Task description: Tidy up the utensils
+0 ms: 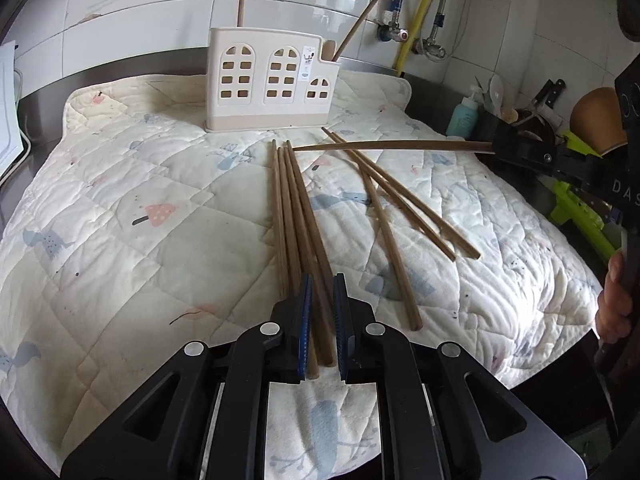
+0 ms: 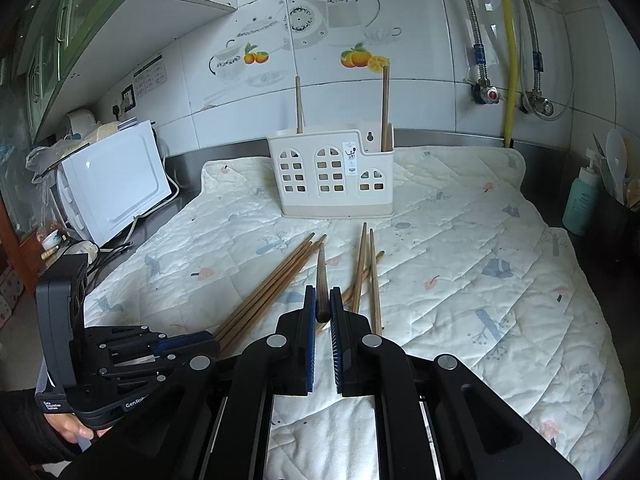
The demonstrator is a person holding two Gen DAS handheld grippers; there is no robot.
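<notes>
pointing its tip holderward, chopstick (image 2: 321, 280) in right gripper (image 2: 322, 300).

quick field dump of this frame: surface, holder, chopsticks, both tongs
surface: quilted mat on a steel counter
holder: cream, house-shaped, upright at the mat's far edge
in holder: two chopsticks, one on the left, one on the right
loose group A: three chopsticks side by side on the mat
loose group B: three chopsticks, splayed
left tongs: straddling the near ends of group A, pads not visibly pressing
right tongs: shut on one chopstick, lifted off the mat
</notes>
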